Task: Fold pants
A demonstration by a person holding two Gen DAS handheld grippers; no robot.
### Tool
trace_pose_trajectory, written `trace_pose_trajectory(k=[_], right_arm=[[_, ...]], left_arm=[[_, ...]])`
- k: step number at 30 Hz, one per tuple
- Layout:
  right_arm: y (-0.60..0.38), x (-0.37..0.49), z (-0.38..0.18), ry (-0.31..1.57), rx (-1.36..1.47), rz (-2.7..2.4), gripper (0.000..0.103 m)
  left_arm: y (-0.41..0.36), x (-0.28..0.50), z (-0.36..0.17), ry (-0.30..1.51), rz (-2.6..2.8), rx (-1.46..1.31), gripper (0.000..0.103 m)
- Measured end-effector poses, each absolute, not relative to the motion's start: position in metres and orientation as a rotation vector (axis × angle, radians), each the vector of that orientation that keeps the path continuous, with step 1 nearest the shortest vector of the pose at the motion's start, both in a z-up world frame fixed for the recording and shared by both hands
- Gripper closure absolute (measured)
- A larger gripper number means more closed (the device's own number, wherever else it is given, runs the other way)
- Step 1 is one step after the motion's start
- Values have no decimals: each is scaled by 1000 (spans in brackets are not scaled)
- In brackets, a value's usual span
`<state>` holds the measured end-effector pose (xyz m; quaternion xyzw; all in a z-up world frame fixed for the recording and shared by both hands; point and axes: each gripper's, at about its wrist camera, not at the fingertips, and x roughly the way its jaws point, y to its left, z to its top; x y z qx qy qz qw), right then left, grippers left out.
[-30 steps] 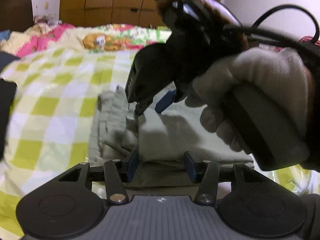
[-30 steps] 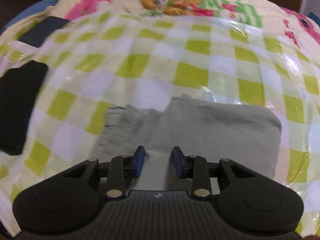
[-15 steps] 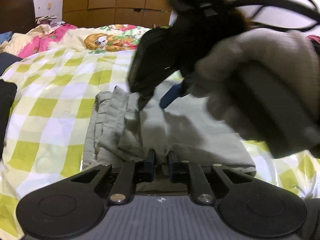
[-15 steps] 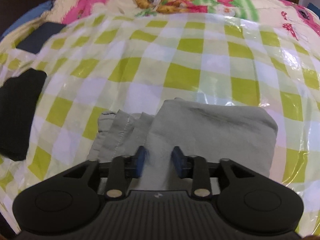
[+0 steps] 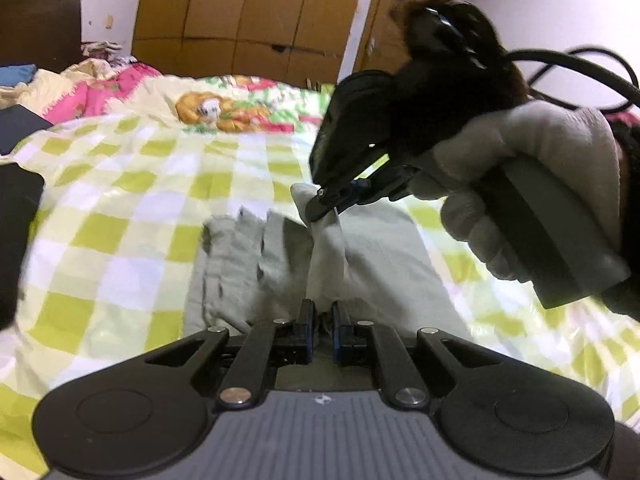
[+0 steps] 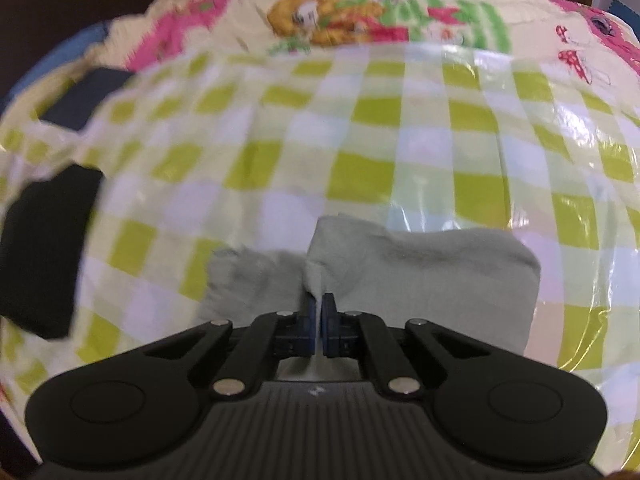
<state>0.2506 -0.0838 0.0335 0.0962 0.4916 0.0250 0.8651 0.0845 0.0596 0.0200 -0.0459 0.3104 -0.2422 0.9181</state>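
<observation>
Nearest in the left wrist view, the left gripper [image 5: 320, 334] has its blue-padded fingers [image 5: 306, 330] drawn together on a raised fold of pale grey-green pants [image 5: 384, 276], with a thin strip of cloth caught between them. The pants lie partly folded on a bed, on a glossy green-and-white checked sheet [image 5: 132, 216], with several layered cloth edges showing on the left side of the pile.

Just beyond, the right gripper [image 5: 332, 206] reaches in from the right, held by a hand in a light grey glove [image 5: 516, 176]. Its fingers are pinched shut on a peak of the same cloth, which is pulled up into a ridge running between the two grippers. A black cable [image 5: 580, 64] loops above that hand.

From the right wrist view, the right gripper [image 6: 319, 326] shows its fingers [image 6: 330, 322] pressed together, with the pants [image 6: 432, 276] bunching up directly ahead of them on the checked sheet [image 6: 360, 160].

Farther back lies a cartoon-printed quilt [image 5: 224, 110] in pink, yellow and green. A dark folded garment [image 6: 44, 248] sits at the left edge of the bed. Behind everything stand wooden wardrobe doors [image 5: 248, 20].
</observation>
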Motion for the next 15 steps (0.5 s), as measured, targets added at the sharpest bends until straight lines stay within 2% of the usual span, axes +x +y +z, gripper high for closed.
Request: trace_pose_trajectory(k=[7,11,15], right_arm=[[-43,256,62,971,212,162,100],[-17,269,38,1013,201,167,99],[-16,283,-2,1060,243,107,88]], left_arm=[[97,80,32,602,-434,-132,79],[107,89,15,669,-395,-122,79],[111,94,1,709,-365,-106,78]])
